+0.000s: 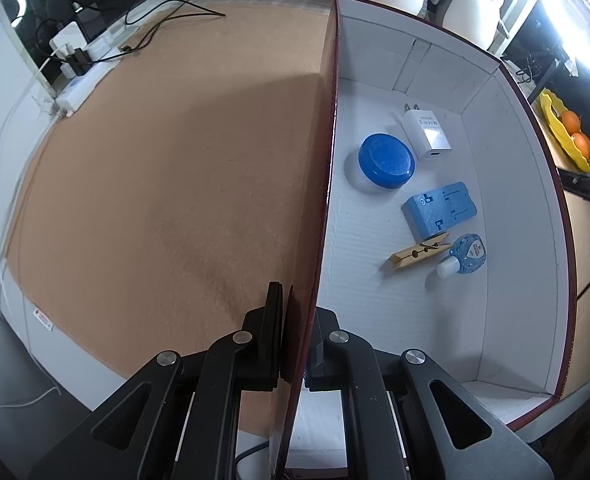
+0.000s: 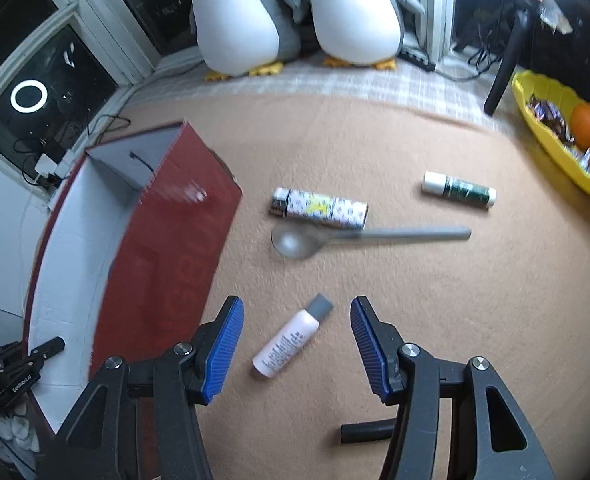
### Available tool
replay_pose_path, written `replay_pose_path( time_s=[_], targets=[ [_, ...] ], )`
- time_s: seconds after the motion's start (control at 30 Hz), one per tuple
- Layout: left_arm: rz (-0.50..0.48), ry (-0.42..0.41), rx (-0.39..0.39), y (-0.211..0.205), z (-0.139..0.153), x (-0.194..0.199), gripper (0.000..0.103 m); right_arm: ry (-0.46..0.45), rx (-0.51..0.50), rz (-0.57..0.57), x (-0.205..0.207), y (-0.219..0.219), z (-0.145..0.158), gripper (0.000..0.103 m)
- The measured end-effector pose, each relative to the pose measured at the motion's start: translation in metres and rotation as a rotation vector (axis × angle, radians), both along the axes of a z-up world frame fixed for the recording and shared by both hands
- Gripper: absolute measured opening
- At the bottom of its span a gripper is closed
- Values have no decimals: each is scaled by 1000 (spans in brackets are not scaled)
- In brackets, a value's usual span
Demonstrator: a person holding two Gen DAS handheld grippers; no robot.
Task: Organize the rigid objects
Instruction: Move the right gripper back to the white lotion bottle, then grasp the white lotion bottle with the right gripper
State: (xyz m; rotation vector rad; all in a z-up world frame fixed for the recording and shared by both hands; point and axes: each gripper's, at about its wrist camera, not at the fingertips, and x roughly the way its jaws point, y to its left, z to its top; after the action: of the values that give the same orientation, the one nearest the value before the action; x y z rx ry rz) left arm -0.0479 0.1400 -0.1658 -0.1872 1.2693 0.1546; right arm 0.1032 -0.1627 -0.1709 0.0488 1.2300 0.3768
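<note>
Tan felt (image 2: 375,320) covers the table, and on it, between the spread blue pads (image 2: 221,350) of the right gripper (image 2: 297,344), lies a pink bottle (image 2: 285,346) with a grey cap, slanted so the cap points up and to the right. Those jaws stand half open around it without touching it, so the step in hand looks like a pick of this bottle. To do it well, I would line the pads up across the bottle's narrow width rather than its length, come down until they flank the body below the cap, and close gently, since a smooth round bottle can roll or squirt out. Beyond it lie a spoon (image 2: 359,236), just beside a patterned lighter (image 2: 321,208), and a green tube (image 2: 459,189) further right. To the left stands the red box (image 2: 167,248); the left gripper (image 1: 295,336) is clamped on its near wall, steadying it. Inside, on the white floor (image 1: 375,304), are a blue lid (image 1: 386,161), a white charger (image 1: 426,133), a blue block (image 1: 441,210), a clothespin (image 1: 419,255) touching a small blue bottle (image 1: 465,255); the near half is free for the drop. A yellow bowl (image 2: 543,128) at the right edge holds oranges and wrapped sweets.
</note>
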Motion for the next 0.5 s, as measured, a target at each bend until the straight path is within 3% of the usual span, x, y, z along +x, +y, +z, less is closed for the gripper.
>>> replay_pose_path(
  time_s=[0.27, 0.37, 0.5],
  targets=[
    [-22, 12, 3, -1, -2, 3, 6, 94, -33, 29, -1, 17, -33, 48],
    [-31, 15, 4, -2, -2, 3, 6, 101, -66, 39, -1, 24, -40, 42],
    [-42, 18, 5, -3, -2, 4, 6, 111, -101, 50, 0, 28, -48, 26]
  ],
)
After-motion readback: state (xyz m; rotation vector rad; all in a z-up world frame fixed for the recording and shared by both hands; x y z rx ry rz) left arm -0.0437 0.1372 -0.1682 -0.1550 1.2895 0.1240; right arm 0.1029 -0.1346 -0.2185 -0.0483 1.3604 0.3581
